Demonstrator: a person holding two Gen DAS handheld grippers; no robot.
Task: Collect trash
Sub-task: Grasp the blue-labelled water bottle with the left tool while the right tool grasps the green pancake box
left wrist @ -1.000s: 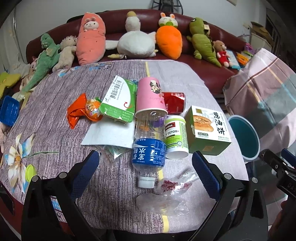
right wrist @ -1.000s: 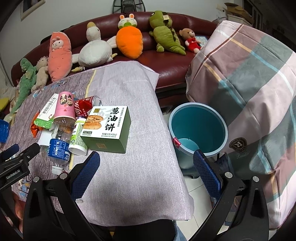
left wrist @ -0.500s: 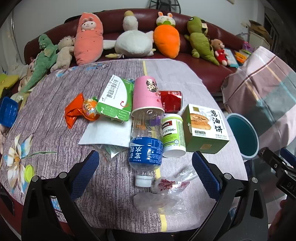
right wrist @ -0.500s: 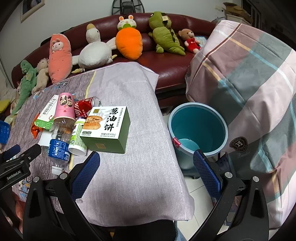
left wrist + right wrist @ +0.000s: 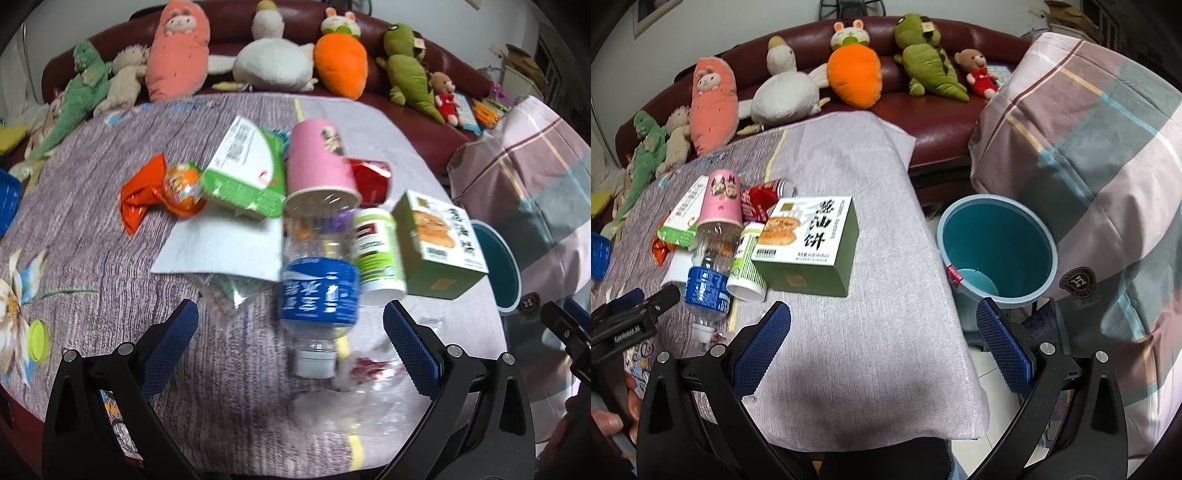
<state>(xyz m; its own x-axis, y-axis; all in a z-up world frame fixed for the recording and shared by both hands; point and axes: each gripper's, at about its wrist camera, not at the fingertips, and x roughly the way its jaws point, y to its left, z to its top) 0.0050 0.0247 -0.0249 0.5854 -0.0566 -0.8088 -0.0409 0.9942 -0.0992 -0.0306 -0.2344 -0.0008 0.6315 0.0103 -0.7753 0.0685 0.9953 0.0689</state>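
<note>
Here the left gripper (image 5: 290,326) hangs low over the near edge of the surface (image 5: 92,229), fingers spread wide and empty around a crumpled clear plastic bag (image 5: 354,391) and the capped plastic bottle (image 5: 319,291), both seen well only in the left wrist view. The right gripper (image 5: 882,325), also spread and empty, is level over bare cloth, and only its view shows the whole teal bin (image 5: 997,251) on the floor beside the surface, with the green box (image 5: 809,247) farther back.
</note>
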